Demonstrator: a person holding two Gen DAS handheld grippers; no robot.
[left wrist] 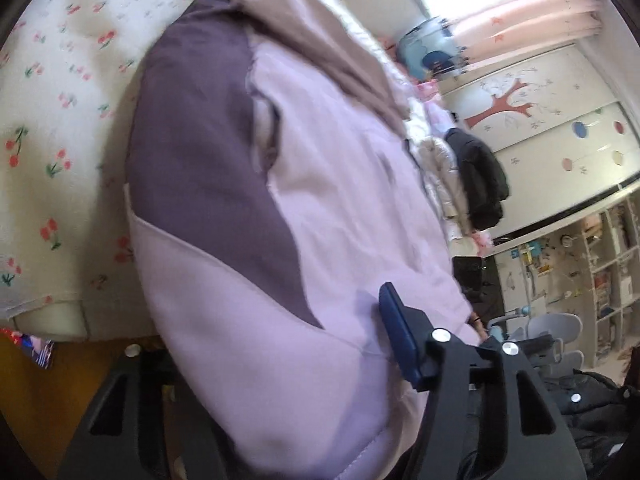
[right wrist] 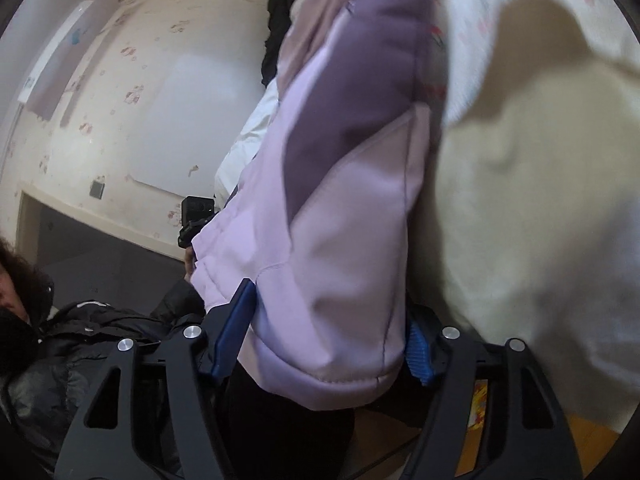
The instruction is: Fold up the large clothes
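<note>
Soft window daylight — blurred, fisheye-warped.

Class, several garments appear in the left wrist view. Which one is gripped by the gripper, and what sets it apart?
The lilac jacket with dark purple panels, clamped at its hem by the left gripper. The black jacket and cream padded coat lie farther back, untouched.

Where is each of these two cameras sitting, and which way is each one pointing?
Left wrist: sits on the left gripper, looking along its fingers at the lilac and purple jacket over the cherry-print bedsheet, a wardrobe beyond; one blue finger pad shows.
Right wrist: sits on the right gripper, looking past the jacket's hem, clamped between both blue pads, toward a papered wall; the person's dark-jacketed body shows.
Shared: the same jacket, held from two sides.
</note>
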